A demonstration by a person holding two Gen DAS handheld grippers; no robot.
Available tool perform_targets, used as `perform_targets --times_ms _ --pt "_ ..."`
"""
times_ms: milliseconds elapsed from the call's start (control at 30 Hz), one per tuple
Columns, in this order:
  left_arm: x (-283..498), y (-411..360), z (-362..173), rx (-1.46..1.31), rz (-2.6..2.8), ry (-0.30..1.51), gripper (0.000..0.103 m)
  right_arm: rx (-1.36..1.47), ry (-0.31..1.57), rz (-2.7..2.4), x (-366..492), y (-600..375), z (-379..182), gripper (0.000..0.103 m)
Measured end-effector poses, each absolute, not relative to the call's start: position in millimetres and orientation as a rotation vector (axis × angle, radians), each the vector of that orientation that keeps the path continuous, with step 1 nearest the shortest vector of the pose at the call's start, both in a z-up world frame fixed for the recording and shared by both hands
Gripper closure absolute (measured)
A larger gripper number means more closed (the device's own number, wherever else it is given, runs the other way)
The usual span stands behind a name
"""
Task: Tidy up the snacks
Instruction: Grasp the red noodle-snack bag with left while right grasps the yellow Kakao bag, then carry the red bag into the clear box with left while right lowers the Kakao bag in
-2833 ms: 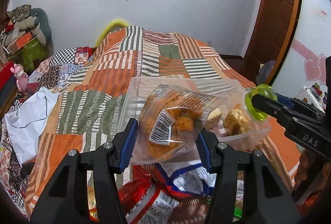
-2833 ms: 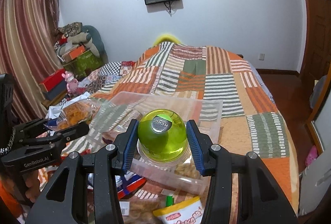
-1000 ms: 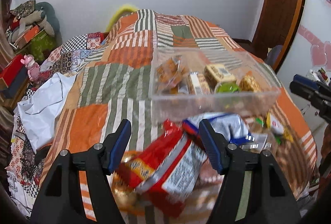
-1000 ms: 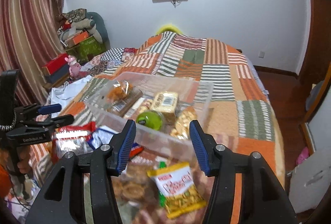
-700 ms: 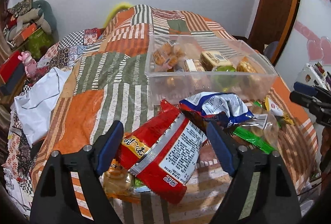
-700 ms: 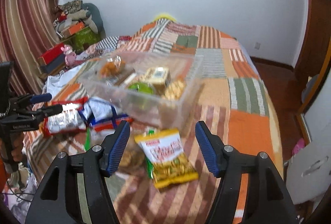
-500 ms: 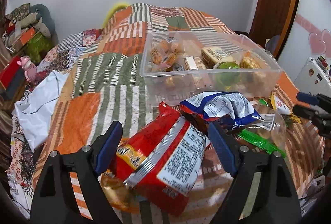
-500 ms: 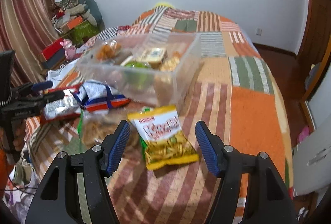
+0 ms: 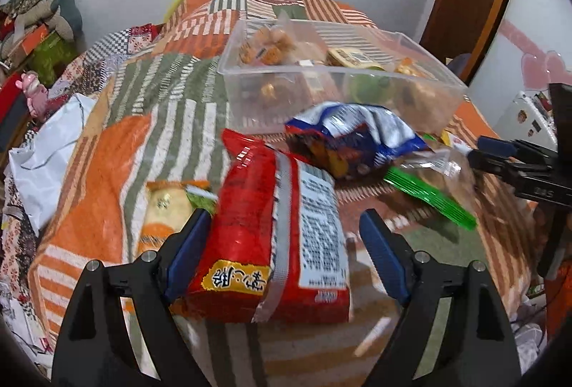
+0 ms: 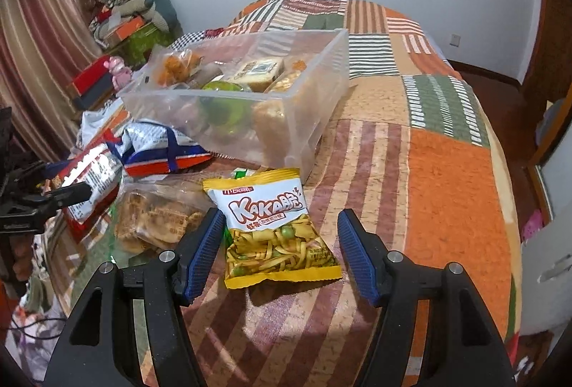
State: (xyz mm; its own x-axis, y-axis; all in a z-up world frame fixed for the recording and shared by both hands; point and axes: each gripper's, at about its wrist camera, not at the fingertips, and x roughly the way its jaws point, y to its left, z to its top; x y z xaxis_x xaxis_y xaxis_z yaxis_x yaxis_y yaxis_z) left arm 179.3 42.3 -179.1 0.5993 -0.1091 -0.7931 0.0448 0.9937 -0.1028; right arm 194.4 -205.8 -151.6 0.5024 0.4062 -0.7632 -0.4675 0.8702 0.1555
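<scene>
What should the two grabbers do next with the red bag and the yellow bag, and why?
Probably squeeze shut. The left gripper has the red packet between its open fingers, and the right gripper has the yellow snack bag between its own. Neither is pinched yet, and both belong in the clear bin.

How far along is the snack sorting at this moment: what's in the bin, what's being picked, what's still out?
Done: the clear bin already holds several snacks, including a green jar.

In hand: nothing gripped. The open left gripper straddles the red packet; the open right gripper brackets the yellow packet.

Left: those two, the blue-and-white bag and the clear cracker bag on the bedspread.
</scene>
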Motion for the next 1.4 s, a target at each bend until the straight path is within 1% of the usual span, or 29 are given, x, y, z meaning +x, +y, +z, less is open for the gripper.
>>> perform_targets --times_ms 133,467,567,667,700,733,800,900,933,967,1000,1033,1133,1200,1400 --pt "173 36 -183 -0.093 -0.124 0.949 0.018 -0.098 0.921 0.526 195 -205 -158 0.041" --pt "184 23 -195 0.004 -0.054 0.949 0.017 -0.054 0.938 0.534 198 -212 -163 0.041" --pt "187 19 -199 0.02 -0.035 0.937 0.013 -0.071 0.938 0.535 198 -210 -163 0.041" --pt "188 17 -202 0.027 0.002 0.907 0.013 -0.075 0.939 0.536 200 -208 -164 0.042" --pt "188 18 -203 0.022 0.012 0.9 0.015 -0.076 0.94 0.538 200 -208 -164 0.051" --pt "187 19 -203 0.017 0.022 0.89 0.018 -0.076 0.939 0.542 200 -207 -164 0.053" --pt "186 21 -202 0.013 0.028 0.878 0.026 -0.077 0.934 0.546 200 -206 -163 0.056" --pt "182 27 -200 0.001 0.023 0.868 0.036 -0.088 0.918 0.543 196 -203 -161 0.062" --pt "181 29 -199 -0.005 0.021 0.866 0.038 -0.094 0.908 0.537 194 -202 -160 0.063" --pt "180 31 -199 -0.01 0.021 0.865 0.047 -0.095 0.901 0.531 192 -202 -159 0.063" --pt "178 33 -197 -0.015 0.021 0.863 0.064 -0.091 0.898 0.528 191 -202 -158 0.064" --pt "177 35 -196 -0.021 0.023 0.862 0.066 -0.085 0.895 0.526 190 -202 -158 0.064" --pt "175 45 -192 -0.099 -0.01 0.872 0.068 -0.076 0.885 0.52 187 -204 -154 0.064" --pt "173 50 -191 -0.127 -0.013 0.873 0.075 -0.068 0.874 0.512 185 -206 -151 0.065" --pt "160 52 -184 -0.144 -0.023 0.848 0.077 -0.058 0.821 0.493 176 -211 -132 0.065"
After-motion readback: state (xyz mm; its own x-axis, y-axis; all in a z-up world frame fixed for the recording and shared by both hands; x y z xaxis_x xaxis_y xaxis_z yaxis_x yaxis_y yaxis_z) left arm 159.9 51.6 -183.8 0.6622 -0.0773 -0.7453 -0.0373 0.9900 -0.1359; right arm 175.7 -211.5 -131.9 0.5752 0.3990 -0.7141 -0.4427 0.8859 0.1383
